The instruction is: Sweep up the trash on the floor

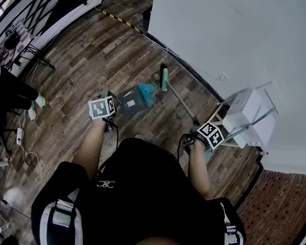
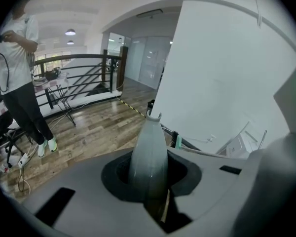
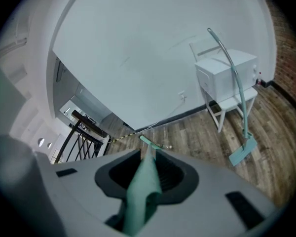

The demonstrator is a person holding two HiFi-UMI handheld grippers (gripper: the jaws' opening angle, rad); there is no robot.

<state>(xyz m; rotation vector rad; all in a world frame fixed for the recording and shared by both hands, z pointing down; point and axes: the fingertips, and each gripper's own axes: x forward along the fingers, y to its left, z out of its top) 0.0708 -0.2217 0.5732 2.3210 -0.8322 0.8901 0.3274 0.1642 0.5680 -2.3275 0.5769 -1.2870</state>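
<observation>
My left gripper [image 1: 106, 118] is shut on the grey handle [image 2: 149, 152] of a dustpan [image 1: 134, 100], whose grey and teal pan rests on the wooden floor just ahead of me. To the right, my right gripper [image 1: 202, 135] is shut on the teal handle [image 3: 144, 181] of a broom. Its thin pole slants away to the teal broom head [image 1: 164, 79], which lies on the floor beside the pan near the wall's foot. A few small bits [image 3: 166, 146] lie on the floor by the broom head. Both sets of jaws are hidden under the gripper bodies.
A large white wall panel [image 1: 234, 34] rises to the right. A white stand [image 1: 247, 117] with a box holds a teal mop [image 3: 241, 152] leaning on it. A person [image 2: 19, 78] stands at the left by a black railing [image 1: 35, 4]. Cables [image 1: 25, 147] trail across the floor.
</observation>
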